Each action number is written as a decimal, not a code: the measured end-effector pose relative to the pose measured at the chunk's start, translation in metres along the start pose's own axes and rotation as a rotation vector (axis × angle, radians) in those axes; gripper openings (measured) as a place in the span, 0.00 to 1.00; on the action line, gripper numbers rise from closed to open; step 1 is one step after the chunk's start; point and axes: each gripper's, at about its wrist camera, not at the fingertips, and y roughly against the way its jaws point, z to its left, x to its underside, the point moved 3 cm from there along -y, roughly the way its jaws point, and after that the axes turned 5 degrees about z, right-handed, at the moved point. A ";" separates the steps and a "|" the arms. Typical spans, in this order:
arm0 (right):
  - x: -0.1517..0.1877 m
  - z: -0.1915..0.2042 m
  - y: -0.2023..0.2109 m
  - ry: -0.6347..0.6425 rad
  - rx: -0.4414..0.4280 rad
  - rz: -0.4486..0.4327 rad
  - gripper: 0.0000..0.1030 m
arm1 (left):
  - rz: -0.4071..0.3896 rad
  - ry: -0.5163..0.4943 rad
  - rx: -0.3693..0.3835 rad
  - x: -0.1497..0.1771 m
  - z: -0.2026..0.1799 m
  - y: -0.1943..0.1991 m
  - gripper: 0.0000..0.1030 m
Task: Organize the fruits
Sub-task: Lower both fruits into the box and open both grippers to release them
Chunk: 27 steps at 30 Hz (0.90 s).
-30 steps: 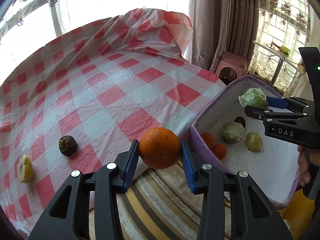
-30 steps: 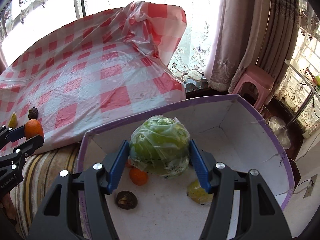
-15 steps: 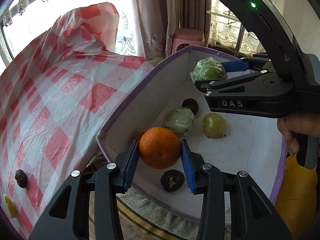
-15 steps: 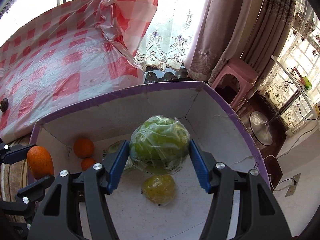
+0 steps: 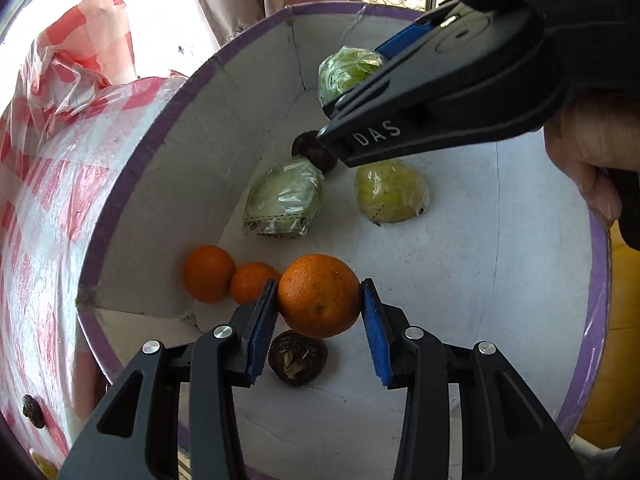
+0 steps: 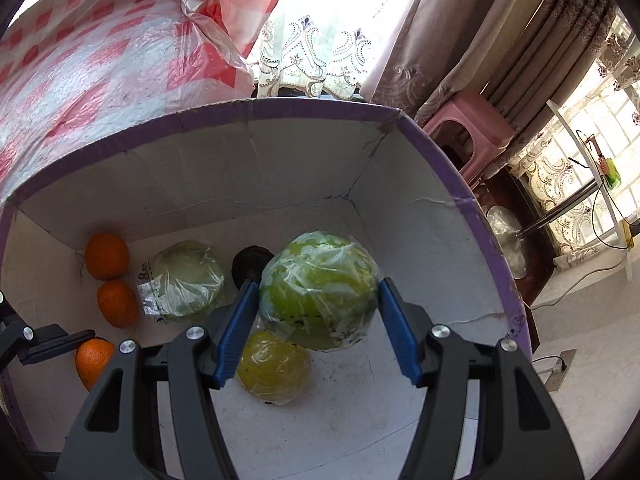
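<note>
Since a second ago, both hand-held grippers have come down from beside the checked cloth to hang over the inside of the purple-rimmed box (image 5: 132, 168), each with its fruit clamped as before.

The left hand-held gripper (image 5: 320, 300) is clenched on an orange (image 5: 319, 295), its blue pads pressing the fruit from either side. The orange hangs above the white floor of the box, near the left wall. Just below it on the floor lies a dark brown, wrinkled fruit (image 5: 298, 362). Beside the held orange, towards the wall, two smaller oranges (image 5: 209, 274) sit touching each other.

The right hand-held gripper (image 6: 318, 304) is grasping a large green fruit wrapped in clear plastic (image 6: 320, 288), held above the box floor towards the far right corner. A person's hand (image 5: 588, 160) grips its black handle. Under and a little in front of the wrapped fruit lies a yellow-green fruit in plastic (image 6: 274, 366). To its left, on the floor, rests a paler green wrapped fruit (image 6: 184, 278), and a second dark fruit (image 6: 250, 262) lies between that one and the held fruit.

Outside the box, a red and white checked cloth (image 6: 80, 64) under clear plastic covers the surface on the left. One small dark fruit (image 5: 33, 411) lies on it, well apart from the box. A pink stool (image 6: 468, 128) stands beyond the box by the curtains.
</note>
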 end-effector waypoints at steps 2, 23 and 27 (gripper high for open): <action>-0.002 0.001 -0.005 0.003 0.001 0.019 0.60 | 0.017 -0.010 -0.013 -0.001 -0.001 -0.005 0.38; 0.001 0.014 -0.022 0.037 -0.001 0.074 0.50 | 0.082 -0.034 -0.068 -0.014 -0.007 -0.031 0.38; 0.002 0.014 -0.022 0.037 0.001 0.070 0.51 | 0.073 -0.032 -0.054 -0.012 -0.004 -0.028 0.39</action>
